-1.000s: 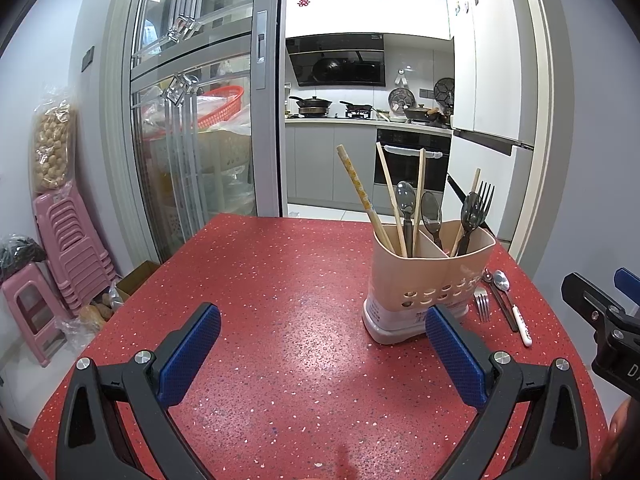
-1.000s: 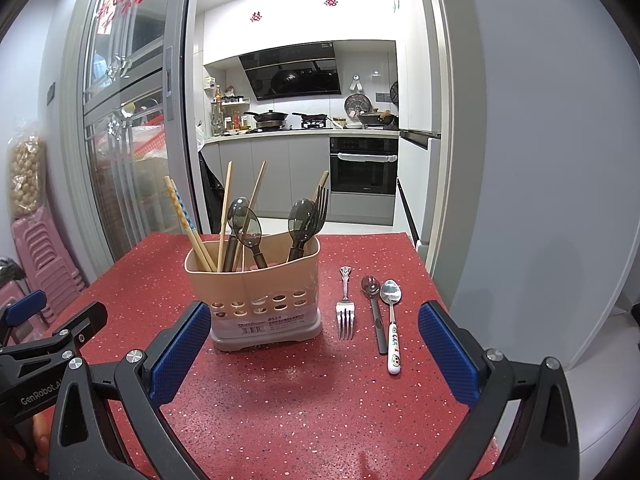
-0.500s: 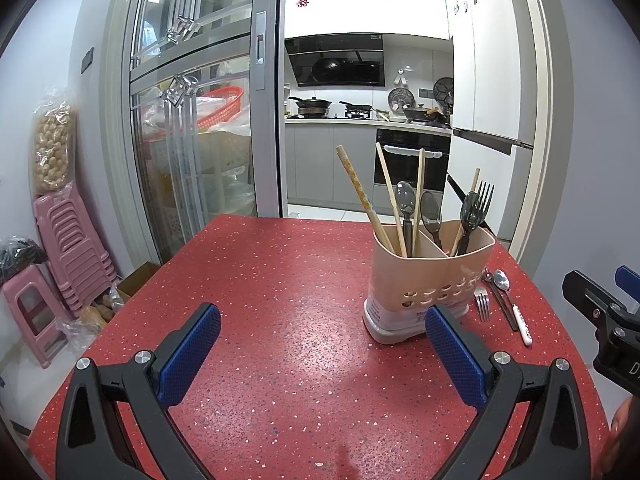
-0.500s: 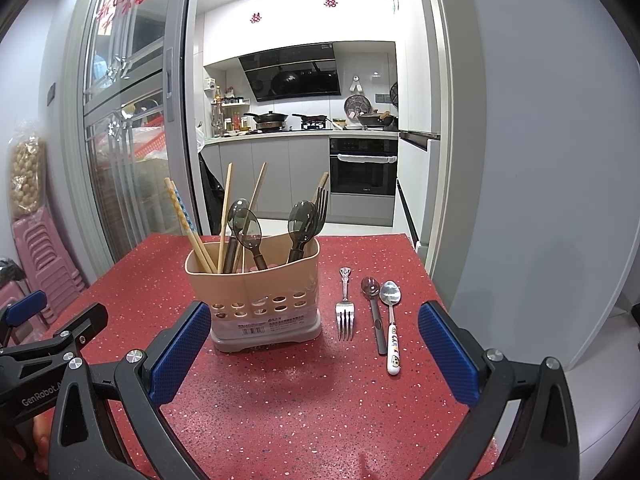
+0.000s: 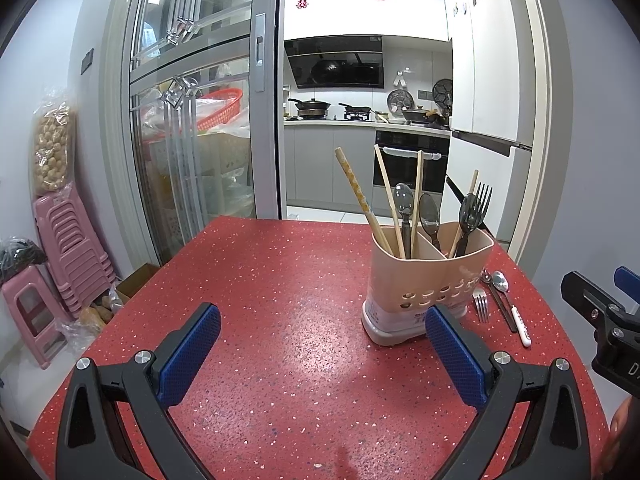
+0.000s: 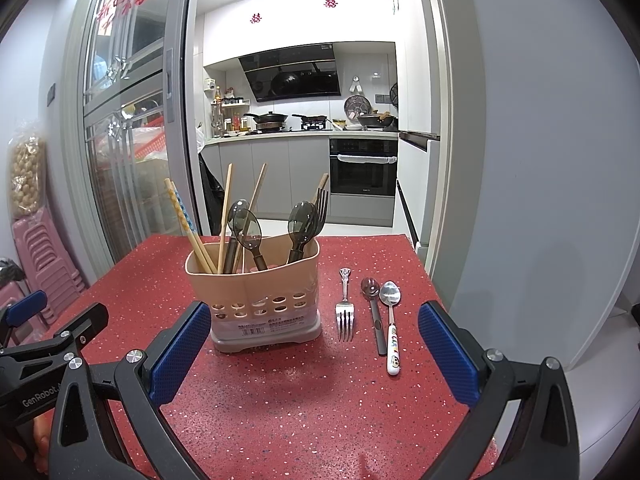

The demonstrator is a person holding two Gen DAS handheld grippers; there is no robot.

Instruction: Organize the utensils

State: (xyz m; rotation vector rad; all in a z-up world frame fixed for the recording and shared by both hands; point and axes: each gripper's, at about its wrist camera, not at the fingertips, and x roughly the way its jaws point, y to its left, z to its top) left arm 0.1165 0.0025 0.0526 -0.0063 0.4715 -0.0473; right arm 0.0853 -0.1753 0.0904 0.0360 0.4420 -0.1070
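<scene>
A beige utensil holder (image 6: 260, 300) stands on the red table (image 6: 300, 400), holding chopsticks, dark spoons and a dark fork. It also shows in the left wrist view (image 5: 424, 292). To its right lie a silver fork (image 6: 345, 312), a dark-handled spoon (image 6: 374, 312) and a white-handled spoon (image 6: 391, 328). My right gripper (image 6: 314, 344) is open and empty, in front of the holder and the loose utensils. My left gripper (image 5: 320, 344) is open and empty, left of the holder.
The table's right edge (image 6: 432, 280) runs close beside the loose utensils, next to a grey wall. Pink stools (image 5: 68, 248) stand on the floor at the left. A glass sliding door (image 5: 192, 140) and a kitchen lie behind the table.
</scene>
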